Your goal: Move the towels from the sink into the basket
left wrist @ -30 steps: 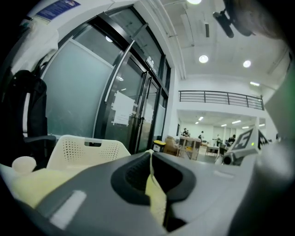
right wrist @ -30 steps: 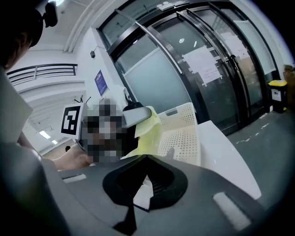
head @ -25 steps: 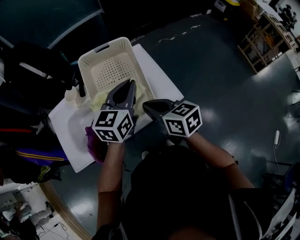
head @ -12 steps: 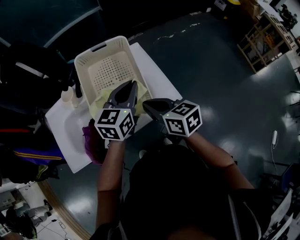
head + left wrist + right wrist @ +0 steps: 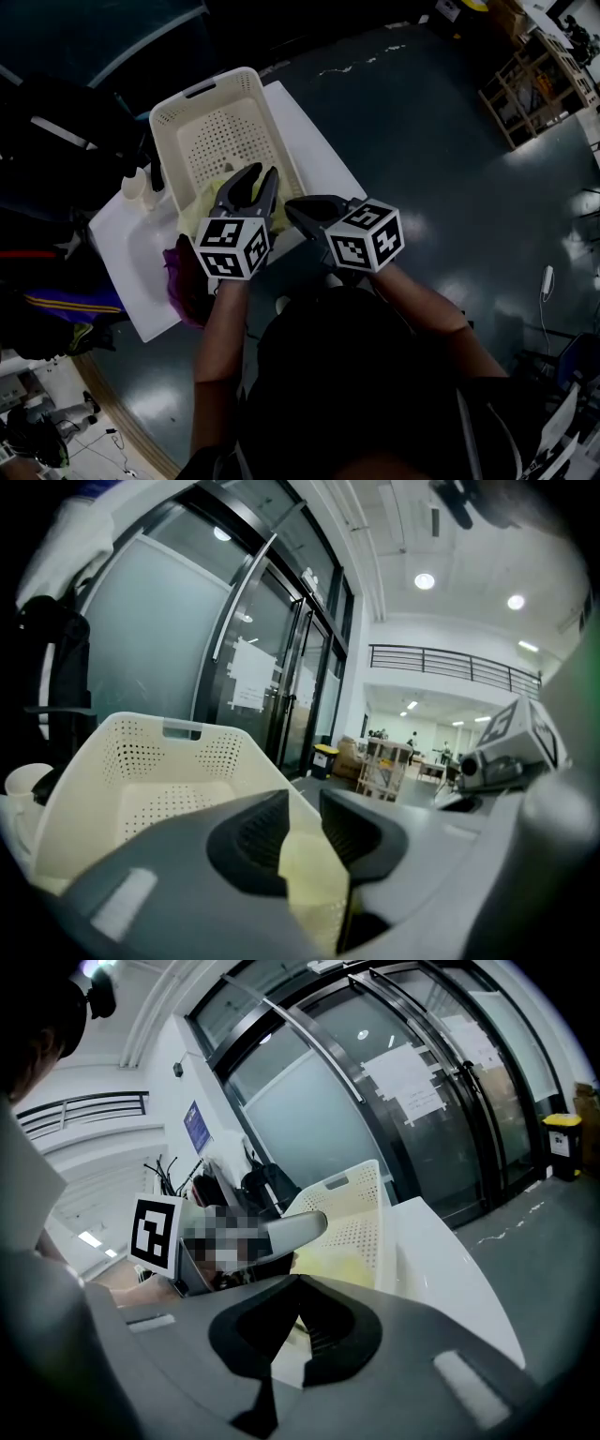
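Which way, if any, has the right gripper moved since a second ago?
No, it has not moved. The right gripper stays shut over the white table, its tip beside the near right corner of the basket.

The basket [image 5: 225, 131] stands on the far part of the counter [image 5: 323, 155]. The sink [image 5: 141, 246] is sunk into the counter just to the basket's near left, and a small container [image 5: 137, 187] sits at the sink's far edge, beside the basket's left wall. The draped towel [image 5: 197, 204] lies over the basket's near rim and partly inside it, the bunched towel [image 5: 178, 274] lies at the sink's near end, and a shelving rack [image 5: 525, 84] stands on the floor well apart at the far right.
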Motion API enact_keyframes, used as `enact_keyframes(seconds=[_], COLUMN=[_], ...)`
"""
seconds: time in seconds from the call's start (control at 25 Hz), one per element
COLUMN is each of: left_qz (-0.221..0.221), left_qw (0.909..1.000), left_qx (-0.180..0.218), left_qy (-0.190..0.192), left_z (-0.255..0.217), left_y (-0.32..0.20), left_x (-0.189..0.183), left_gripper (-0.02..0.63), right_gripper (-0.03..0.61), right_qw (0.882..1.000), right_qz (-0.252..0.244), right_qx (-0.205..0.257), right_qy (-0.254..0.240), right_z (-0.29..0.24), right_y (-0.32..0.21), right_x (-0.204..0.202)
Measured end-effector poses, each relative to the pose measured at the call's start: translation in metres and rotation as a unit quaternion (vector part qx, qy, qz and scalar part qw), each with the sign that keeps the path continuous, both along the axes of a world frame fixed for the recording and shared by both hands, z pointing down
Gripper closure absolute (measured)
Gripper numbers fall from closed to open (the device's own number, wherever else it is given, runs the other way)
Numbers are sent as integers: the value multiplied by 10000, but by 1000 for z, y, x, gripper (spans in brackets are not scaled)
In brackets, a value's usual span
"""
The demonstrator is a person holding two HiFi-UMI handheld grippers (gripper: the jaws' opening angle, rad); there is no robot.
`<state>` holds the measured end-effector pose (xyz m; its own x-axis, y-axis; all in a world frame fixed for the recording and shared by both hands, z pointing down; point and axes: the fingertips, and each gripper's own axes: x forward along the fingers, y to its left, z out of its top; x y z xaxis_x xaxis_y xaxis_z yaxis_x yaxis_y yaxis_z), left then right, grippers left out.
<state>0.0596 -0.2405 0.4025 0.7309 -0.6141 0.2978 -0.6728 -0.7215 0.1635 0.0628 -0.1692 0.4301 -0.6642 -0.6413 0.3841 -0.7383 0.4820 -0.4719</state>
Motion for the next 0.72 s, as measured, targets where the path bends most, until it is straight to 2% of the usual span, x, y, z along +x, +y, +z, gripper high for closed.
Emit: enact_keyframes(seconds=[0.4, 0.6, 0.72], left_qz=[-200, -514, -764], left_qw=[9998, 9987, 9970], left_qx=[-83, -55, -5], left_qy=[-33, 15, 75], left_z=[5, 5, 2], left_y=[6, 12, 16], left_x=[-14, -41, -63], left_gripper=[520, 592, 603], right_gripper=[580, 580, 580], right_qw=[9999, 9995, 9990], right_qz=[-162, -330, -454], right_qx=[-11, -5, 21], right_qy=[-20, -12, -17], right_z=[-1, -3, -5], right_y=[-1, 0, 2], right_x=[-7, -20, -31])
